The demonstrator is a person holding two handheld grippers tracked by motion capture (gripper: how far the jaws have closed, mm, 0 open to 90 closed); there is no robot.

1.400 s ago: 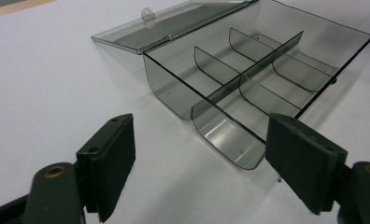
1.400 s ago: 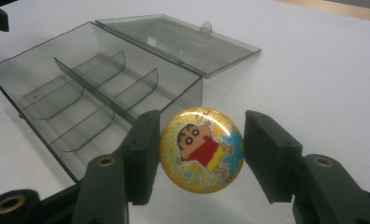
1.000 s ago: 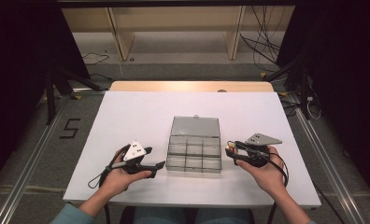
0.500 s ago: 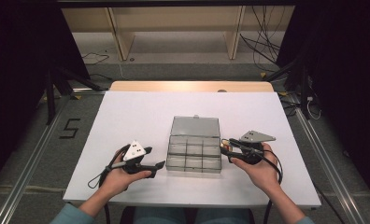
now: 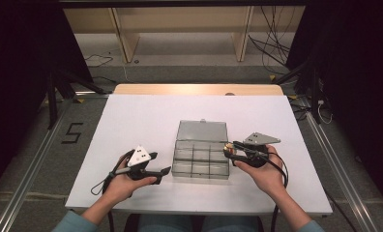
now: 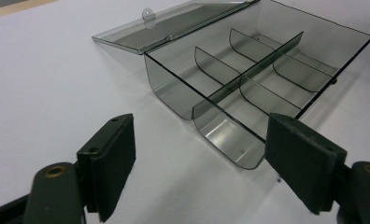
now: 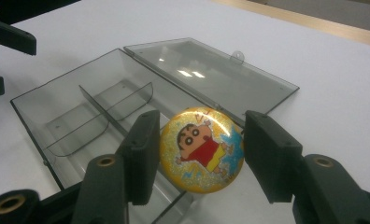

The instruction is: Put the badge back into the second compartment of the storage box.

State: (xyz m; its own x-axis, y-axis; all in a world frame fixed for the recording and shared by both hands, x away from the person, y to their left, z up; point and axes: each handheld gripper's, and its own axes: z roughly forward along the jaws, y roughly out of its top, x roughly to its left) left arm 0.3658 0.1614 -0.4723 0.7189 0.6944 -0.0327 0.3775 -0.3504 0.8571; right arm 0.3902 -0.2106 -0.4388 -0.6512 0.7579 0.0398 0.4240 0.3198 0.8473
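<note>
As the round glossy yellow cartoon badge (image 7: 202, 149) sits lower centre, between the pads:
Right gripper (image 7: 199, 156): clamped on its rim.
Handling: light, stiff, slippery; grip edges.
Left gripper (image 6: 199, 158): jaws apart, empty.
Beyond: clear smoky plastic compartment box (image 7: 80, 112), lid open.

My right gripper (image 5: 227, 151) has crept leftward toward the clear compartment box (image 5: 200, 157). A second ago its tip sat just off the box's right edge; now it reaches over the right-hand wall, at the upper right compartment. The round yellow cartoon badge (image 7: 202, 149) between its pads has come along and now hangs above that edge of the box. My right hand (image 5: 262, 169) shifted inward by the same small amount.
</note>
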